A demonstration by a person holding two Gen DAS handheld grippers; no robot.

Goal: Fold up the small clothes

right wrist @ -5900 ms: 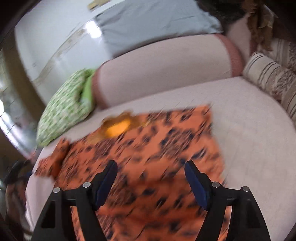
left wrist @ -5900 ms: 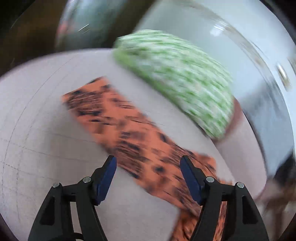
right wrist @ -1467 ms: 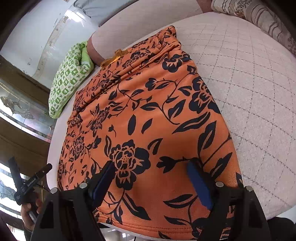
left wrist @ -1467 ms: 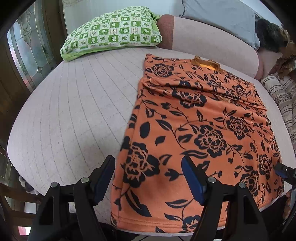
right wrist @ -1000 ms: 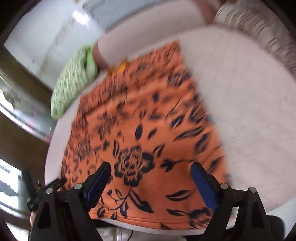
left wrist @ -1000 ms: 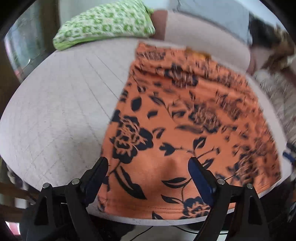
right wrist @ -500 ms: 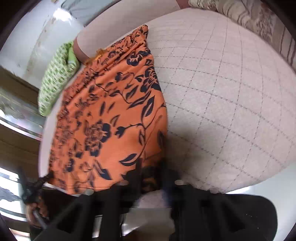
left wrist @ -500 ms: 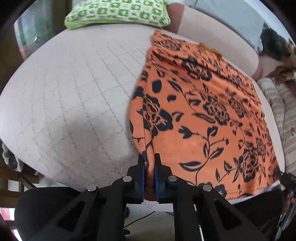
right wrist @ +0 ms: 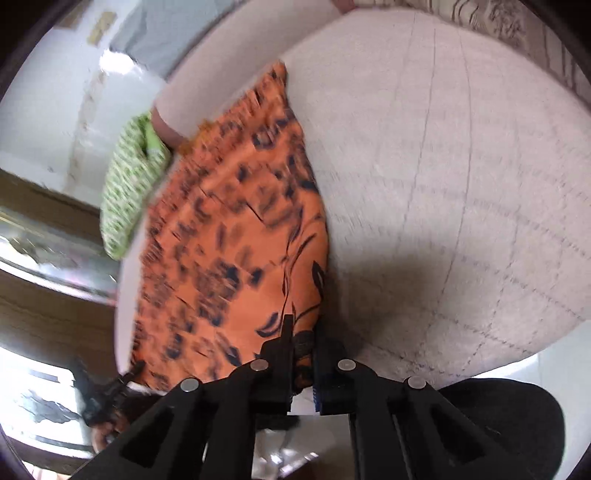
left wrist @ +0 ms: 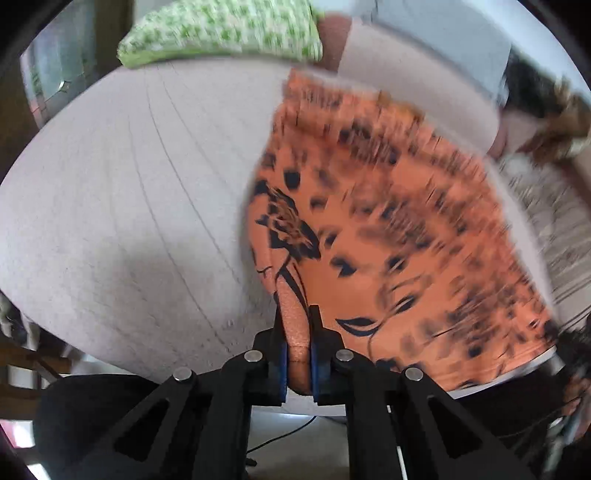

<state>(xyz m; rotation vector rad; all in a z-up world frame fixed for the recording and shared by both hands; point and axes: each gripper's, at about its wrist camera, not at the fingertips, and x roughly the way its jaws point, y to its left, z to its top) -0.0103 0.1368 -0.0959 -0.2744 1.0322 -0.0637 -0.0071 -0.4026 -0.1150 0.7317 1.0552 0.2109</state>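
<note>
Orange flowered garment (left wrist: 388, 229) lay lengthwise on the quilted bed (left wrist: 129, 206), hem nearest. Left gripper (left wrist: 297, 343) and right gripper (right wrist: 303, 354) had each pinched 1 hem corner. Only the left view showed the striped cushion (left wrist: 546, 221).

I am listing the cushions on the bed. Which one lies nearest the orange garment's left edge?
The green checked pillow, at the far left corner beside the garment; the striped cushion lies to its right.

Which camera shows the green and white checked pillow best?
The left wrist view shows it best: the green and white checked pillow stretches across the top of the picture, by the pink quilted bed. The right wrist view shows that pillow only as a narrow, blurred strip behind the orange flowered garment.
</note>
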